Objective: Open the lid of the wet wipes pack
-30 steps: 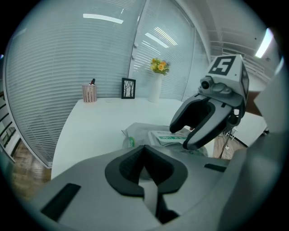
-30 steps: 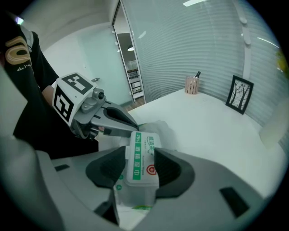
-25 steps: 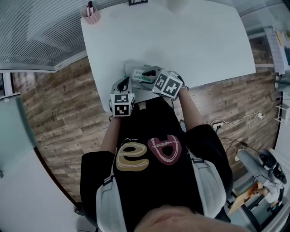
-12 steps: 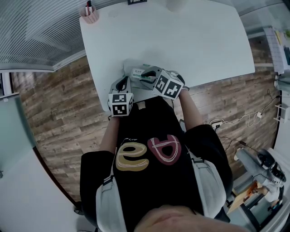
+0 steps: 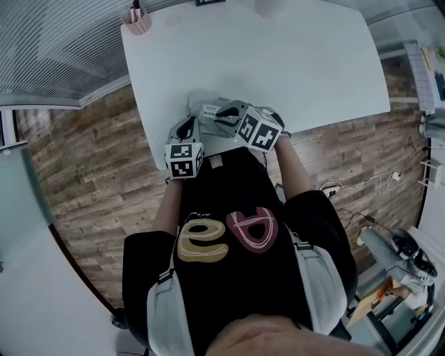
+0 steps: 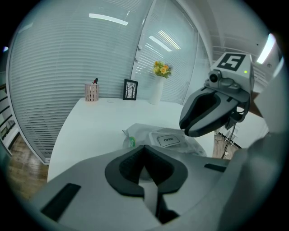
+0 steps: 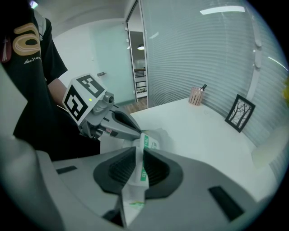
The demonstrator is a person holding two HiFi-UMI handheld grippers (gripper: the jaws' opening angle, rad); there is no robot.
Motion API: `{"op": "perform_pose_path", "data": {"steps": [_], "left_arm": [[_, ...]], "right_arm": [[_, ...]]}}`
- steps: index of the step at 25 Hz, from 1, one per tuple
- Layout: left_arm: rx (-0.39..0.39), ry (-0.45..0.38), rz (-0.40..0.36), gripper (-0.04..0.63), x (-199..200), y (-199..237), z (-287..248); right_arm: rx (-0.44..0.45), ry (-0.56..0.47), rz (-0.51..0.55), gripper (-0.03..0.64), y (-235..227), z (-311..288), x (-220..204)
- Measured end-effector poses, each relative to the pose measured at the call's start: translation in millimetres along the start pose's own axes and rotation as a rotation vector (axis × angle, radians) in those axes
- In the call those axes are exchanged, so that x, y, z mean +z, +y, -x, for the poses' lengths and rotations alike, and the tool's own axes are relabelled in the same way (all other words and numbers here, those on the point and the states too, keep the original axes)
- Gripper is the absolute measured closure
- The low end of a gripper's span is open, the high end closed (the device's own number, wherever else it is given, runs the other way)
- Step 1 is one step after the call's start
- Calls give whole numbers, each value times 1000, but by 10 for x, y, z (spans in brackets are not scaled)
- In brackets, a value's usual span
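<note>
The wet wipes pack (image 5: 211, 111) lies near the front edge of the white table (image 5: 278, 62). It is white with green print, and its lid label reads OPEN (image 6: 168, 139). My right gripper (image 7: 139, 155) has just been closing its jaws and is shut on the pack's flat end seal (image 7: 141, 173), which stands upright between its pads. My left gripper (image 6: 144, 149) is shut on the opposite end of the pack, a white strip showing between its jaws. In the head view the left gripper (image 5: 188, 128) and the right gripper (image 5: 226, 115) flank the pack.
A pink pen holder (image 5: 137, 21) stands at the table's far left corner. A small picture frame (image 6: 130, 89) and a white vase with flowers (image 6: 158, 88) stand along the far edge. Wooden floor (image 5: 90, 153) surrounds the table.
The right gripper has shifted slightly over the pack, and both marker cubes have edged a little toward the table. The pack stays in place.
</note>
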State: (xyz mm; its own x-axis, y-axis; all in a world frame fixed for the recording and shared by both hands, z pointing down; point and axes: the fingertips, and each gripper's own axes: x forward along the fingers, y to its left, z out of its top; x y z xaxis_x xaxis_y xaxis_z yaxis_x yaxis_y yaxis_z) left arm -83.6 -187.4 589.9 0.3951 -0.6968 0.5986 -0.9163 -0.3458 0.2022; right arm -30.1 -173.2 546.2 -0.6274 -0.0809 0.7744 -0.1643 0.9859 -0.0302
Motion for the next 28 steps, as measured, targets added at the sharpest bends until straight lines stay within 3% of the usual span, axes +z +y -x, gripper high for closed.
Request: {"op": "perform_pose_path", "data": {"steps": [28], "left_arm": [[8, -4, 16, 578, 22, 6, -31]], "right_arm": [[-21, -74, -80, 594, -397, 159, 61]]}}
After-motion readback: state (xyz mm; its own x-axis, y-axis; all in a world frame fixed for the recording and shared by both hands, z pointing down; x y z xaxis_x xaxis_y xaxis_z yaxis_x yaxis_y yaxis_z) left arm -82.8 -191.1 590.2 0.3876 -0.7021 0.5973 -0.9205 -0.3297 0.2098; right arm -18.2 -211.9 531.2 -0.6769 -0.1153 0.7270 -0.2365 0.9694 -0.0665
